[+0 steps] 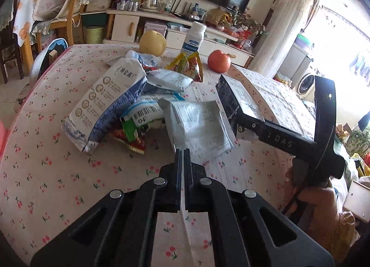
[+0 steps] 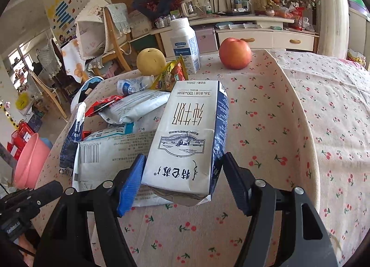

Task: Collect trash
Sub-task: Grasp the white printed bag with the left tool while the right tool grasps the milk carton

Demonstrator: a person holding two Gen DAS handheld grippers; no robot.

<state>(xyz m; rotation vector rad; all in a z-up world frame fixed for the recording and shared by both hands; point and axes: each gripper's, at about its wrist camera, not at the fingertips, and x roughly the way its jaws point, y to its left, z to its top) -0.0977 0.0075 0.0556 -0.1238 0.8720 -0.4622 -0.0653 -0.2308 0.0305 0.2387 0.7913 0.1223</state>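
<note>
My left gripper [image 1: 183, 151] is shut, its fingertips pinching the near edge of a white foil packet [image 1: 198, 126] with a barcode, raised a little off the cherry-print tablecloth [image 1: 69, 174]. My right gripper [image 2: 184, 158] is shut on a white and dark blue milk carton [image 2: 185, 133], its pads against the two sides, and holds it above the table. From the left wrist view that carton [image 1: 238, 102] hangs to the right on a black finger [image 1: 272, 136]. The packet [image 2: 104, 156] lies partly under the carton. A heap of trash [image 1: 148, 96] sits behind: a crushed white and blue carton [image 1: 104, 105], wrappers, a yellow snack bag [image 1: 187, 65].
A pear [image 1: 152, 42], a white bottle [image 1: 194, 38] and an apple [image 1: 219, 61] stand along the table's far edge. A pink basin [image 2: 30, 160] sits on the floor to the left. Wooden chairs [image 1: 69, 12] and a TV cabinet [image 1: 175, 24] stand beyond the table.
</note>
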